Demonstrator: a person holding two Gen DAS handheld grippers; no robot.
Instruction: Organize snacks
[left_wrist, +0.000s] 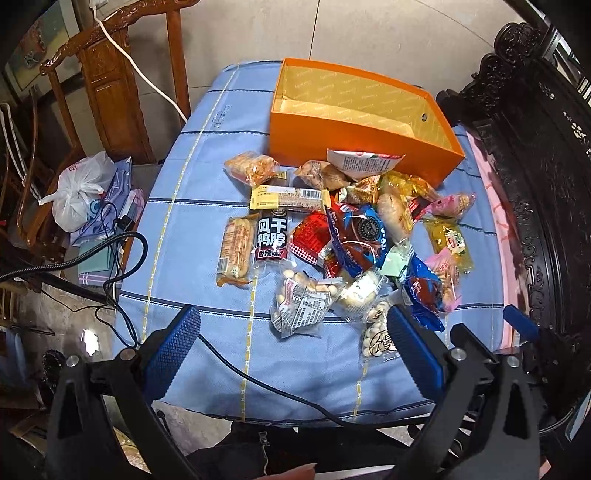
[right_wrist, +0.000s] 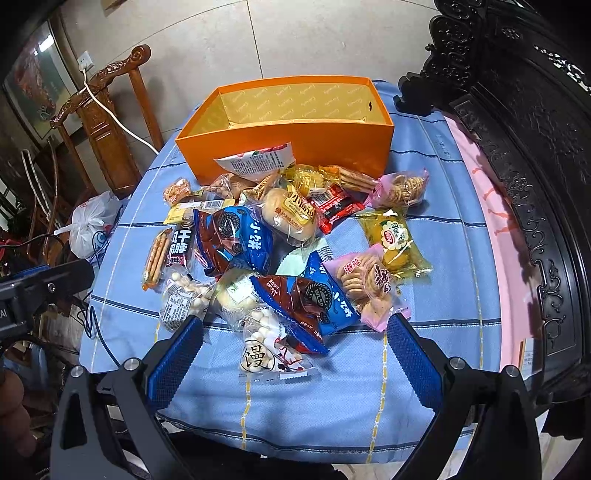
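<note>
Both of my tools hang low over the near edge, nothing in them: my left gripper (left_wrist: 293, 328) has its blue ribbed pads spread wide, and my right gripper (right_wrist: 295, 336) is just as open, framing the closest packet. That one is a clear plastic bag of small white round biscuits (right_wrist: 264, 345), lying flat just ahead of my right fingers, so I judge it the easy first pick. Behind it, a crinkly blue-and-brown foil pouch (right_wrist: 314, 299) overlaps its neighbours, and to the left a black stick-shaped packet with white characters (left_wrist: 272, 236) lies beside a long orange-wrapped bread bar (left_wrist: 235, 247). The whole heap sits loose and jumbled, touching in places, so lifting one may drag another. Past the pile stands the open orange cardboard box (right_wrist: 295, 138), empty inside and close enough for short carries. Everything rests on a blue cloth with dark stripes (right_wrist: 443, 258). Beyond are a carved wooden chair (left_wrist: 107, 92), a white plastic bag (left_wrist: 79, 192) and grey floor tiles.
</note>
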